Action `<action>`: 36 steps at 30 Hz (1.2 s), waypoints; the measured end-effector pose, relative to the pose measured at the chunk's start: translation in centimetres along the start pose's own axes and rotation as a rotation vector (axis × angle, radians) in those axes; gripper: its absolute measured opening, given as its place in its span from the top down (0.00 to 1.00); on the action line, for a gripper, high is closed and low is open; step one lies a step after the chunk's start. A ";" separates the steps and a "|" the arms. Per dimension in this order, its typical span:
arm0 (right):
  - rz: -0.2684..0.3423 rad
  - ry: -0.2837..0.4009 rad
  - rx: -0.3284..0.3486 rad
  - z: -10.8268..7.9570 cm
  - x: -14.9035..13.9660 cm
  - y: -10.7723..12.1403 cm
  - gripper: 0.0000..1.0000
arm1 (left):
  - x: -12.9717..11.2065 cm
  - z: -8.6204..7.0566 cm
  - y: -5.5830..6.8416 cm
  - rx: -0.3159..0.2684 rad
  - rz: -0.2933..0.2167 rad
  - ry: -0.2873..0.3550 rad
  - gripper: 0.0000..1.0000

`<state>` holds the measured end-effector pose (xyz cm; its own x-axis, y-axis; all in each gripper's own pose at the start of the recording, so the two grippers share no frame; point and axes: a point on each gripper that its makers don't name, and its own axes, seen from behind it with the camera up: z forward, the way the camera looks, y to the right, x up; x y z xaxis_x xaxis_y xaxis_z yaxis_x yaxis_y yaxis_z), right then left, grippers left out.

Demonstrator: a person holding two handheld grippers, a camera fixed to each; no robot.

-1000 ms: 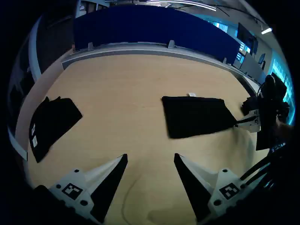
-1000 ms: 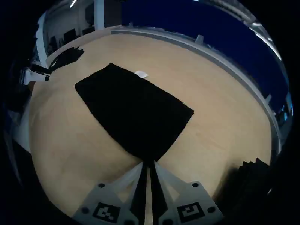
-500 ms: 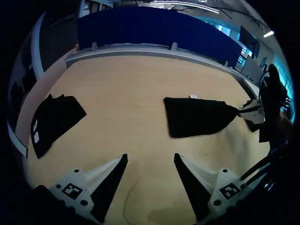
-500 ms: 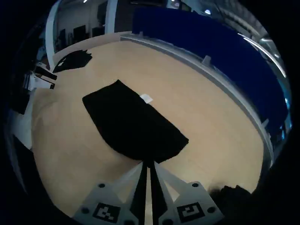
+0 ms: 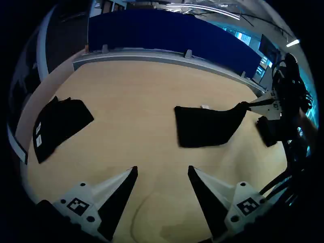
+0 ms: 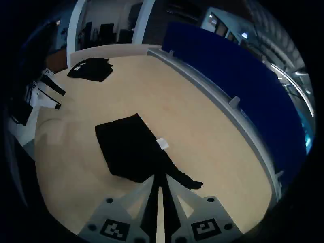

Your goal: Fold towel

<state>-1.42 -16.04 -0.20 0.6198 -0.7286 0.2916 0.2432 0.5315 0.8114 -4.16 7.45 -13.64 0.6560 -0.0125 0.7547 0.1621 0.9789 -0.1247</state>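
Observation:
A black towel (image 5: 204, 125) lies on the light wooden table (image 5: 133, 89). Its right corner is lifted off the surface. My right gripper (image 5: 248, 105) is shut on that corner, held up by a hand at the right edge. In the right gripper view the towel (image 6: 125, 150) spreads out ahead of the closed gripper (image 6: 160, 177), and a white label (image 6: 162, 143) shows on its far edge. My left gripper (image 5: 162, 168) hovers open over bare table, well short of the towel. It also appears far off as the left gripper (image 6: 61, 100).
A second black cloth (image 5: 58, 123) lies near the table's left edge, seen again as the cloth (image 6: 91, 69). Another dark cloth (image 5: 268, 130) sits under the right gripper. A blue divider (image 5: 170, 32) runs along the table's far side.
My right gripper has risen with the towel's corner, pulling that side off the table and bunching the towel. The left gripper has stayed open and almost still.

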 end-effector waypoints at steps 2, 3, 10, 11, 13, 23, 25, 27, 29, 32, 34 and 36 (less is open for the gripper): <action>-0.018 0.000 0.005 0.3 0.3 -0.2 0.94 | 0.0 -0.3 0.1 -0.004 -0.007 0.003 0.08; -0.025 0.002 0.008 0.4 0.6 -0.4 0.94 | 0.0 -0.4 0.2 -0.004 -0.009 0.005 0.08; -0.086 0.030 0.037 2.2 3.4 -1.8 0.94 | -0.6 -1.3 0.0 0.003 -0.017 0.015 0.08; -0.098 0.033 0.044 2.5 3.9 -2.2 0.94 | -0.7 -1.4 0.0 0.005 -0.019 0.016 0.08; -0.122 0.037 0.061 3.2 4.7 -3.1 0.94 | -1.0 -1.6 -0.1 0.008 -0.027 0.019 0.08; -0.227 0.033 0.155 7.5 7.4 -9.6 0.94 | -2.1 -2.9 -1.1 0.037 -0.083 0.036 0.08; -0.230 0.025 0.175 8.9 7.0 -11.1 0.94 | -2.3 -3.0 -1.2 0.042 -0.095 0.038 0.08; -0.227 0.013 0.196 10.4 6.5 -12.6 0.94 | -2.5 -3.0 -1.3 0.045 -0.107 0.040 0.08; -0.219 -0.003 0.215 11.8 5.8 -13.9 0.94 | -2.6 -3.0 -1.4 0.046 -0.117 0.041 0.08; -0.196 -0.019 0.239 12.9 5.1 -15.1 0.94 | -2.7 -3.1 -1.5 0.048 -0.123 0.045 0.08; -0.189 -0.023 0.244 13.1 4.8 -15.4 0.94 | -2.7 -3.1 -1.6 0.049 -0.124 0.046 0.08; -0.184 -0.024 0.249 13.2 4.6 -15.5 0.94 | -2.8 -3.0 -1.7 0.050 -0.125 0.046 0.08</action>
<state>-12.20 -33.34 -4.80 0.5634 -0.8147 0.1376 0.1579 0.2696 0.9499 -4.01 5.23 -17.50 0.6662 -0.1436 0.7318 0.2090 0.9779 0.0016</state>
